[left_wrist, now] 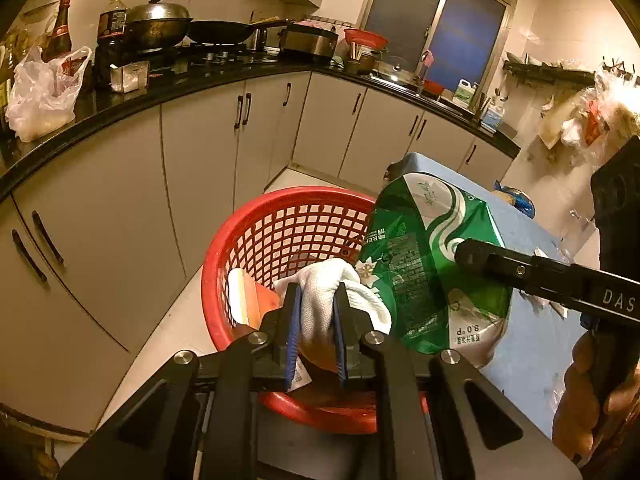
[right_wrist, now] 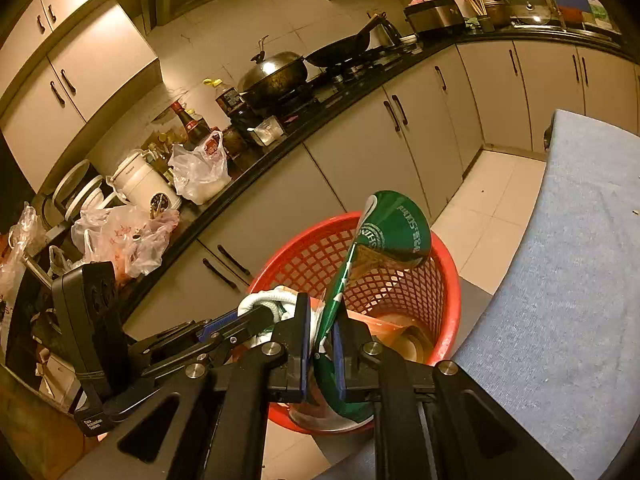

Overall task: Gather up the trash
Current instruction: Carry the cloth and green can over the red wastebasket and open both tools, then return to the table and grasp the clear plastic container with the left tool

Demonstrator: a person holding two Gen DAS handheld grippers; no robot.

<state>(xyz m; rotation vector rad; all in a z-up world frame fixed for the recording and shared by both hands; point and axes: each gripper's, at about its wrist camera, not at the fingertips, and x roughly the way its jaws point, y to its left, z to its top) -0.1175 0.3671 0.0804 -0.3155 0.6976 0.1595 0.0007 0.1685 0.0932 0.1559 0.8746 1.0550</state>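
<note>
A red mesh basket [left_wrist: 280, 236] stands on the floor beside a blue-covered table; it also shows in the right wrist view [right_wrist: 400, 292]. My left gripper [left_wrist: 316, 304] is shut on a white cloth glove [left_wrist: 326, 286] and holds it over the basket; that glove shows in the right wrist view [right_wrist: 260, 304] too. My right gripper [right_wrist: 322, 344] is shut on a green snack bag [right_wrist: 388, 232], held edge-on over the basket; the bag shows broadside in the left wrist view [left_wrist: 424, 264]. An orange and white wrapper [left_wrist: 248, 300] lies inside the basket.
The blue-covered table [right_wrist: 568, 280] runs along the right, with scraps on it [left_wrist: 516, 196]. White kitchen cabinets [left_wrist: 120, 200] under a black counter [right_wrist: 280, 148] line the left and back. Plastic bags [right_wrist: 124, 240] and cookware sit on the counter.
</note>
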